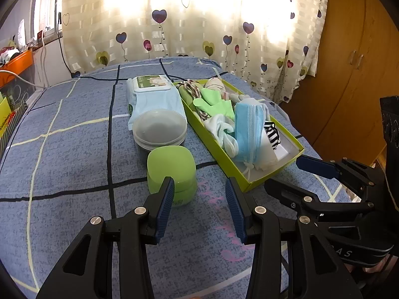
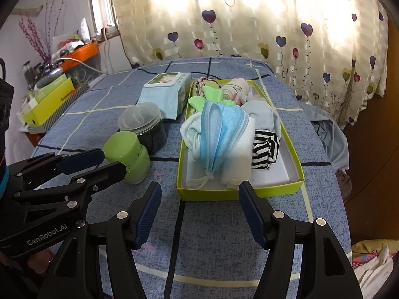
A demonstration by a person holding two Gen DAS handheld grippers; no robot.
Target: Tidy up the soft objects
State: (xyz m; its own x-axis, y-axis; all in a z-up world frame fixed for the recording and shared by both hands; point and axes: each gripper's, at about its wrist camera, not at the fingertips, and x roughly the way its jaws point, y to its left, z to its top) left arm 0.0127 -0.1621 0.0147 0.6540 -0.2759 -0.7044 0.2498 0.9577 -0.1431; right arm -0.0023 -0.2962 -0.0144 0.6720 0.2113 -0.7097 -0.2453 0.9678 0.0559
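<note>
A yellow-green open box [image 1: 217,147] [image 2: 294,147] lies on the blue checked bed cover. It holds soft things: blue face masks [image 1: 247,127] [image 2: 219,129], a striped black-and-white sock [image 1: 273,134] [image 2: 265,149], green cloth [image 1: 214,102] [image 2: 212,94], pale socks and cloths. My left gripper [image 1: 199,186] is open and empty, just in front of a green lidded jar [image 1: 172,169] [image 2: 127,154]. My right gripper [image 2: 199,189] is open and empty, just before the box's near end; it also shows in the left wrist view [image 1: 294,172].
A clear lidded tub [image 1: 159,127] [image 2: 142,122] and a pack of wet wipes [image 1: 154,94] [image 2: 167,92] lie left of the box. A cluttered side shelf [image 2: 49,94] stands left of the bed, a wooden wardrobe [image 1: 361,62] right. Curtains hang behind.
</note>
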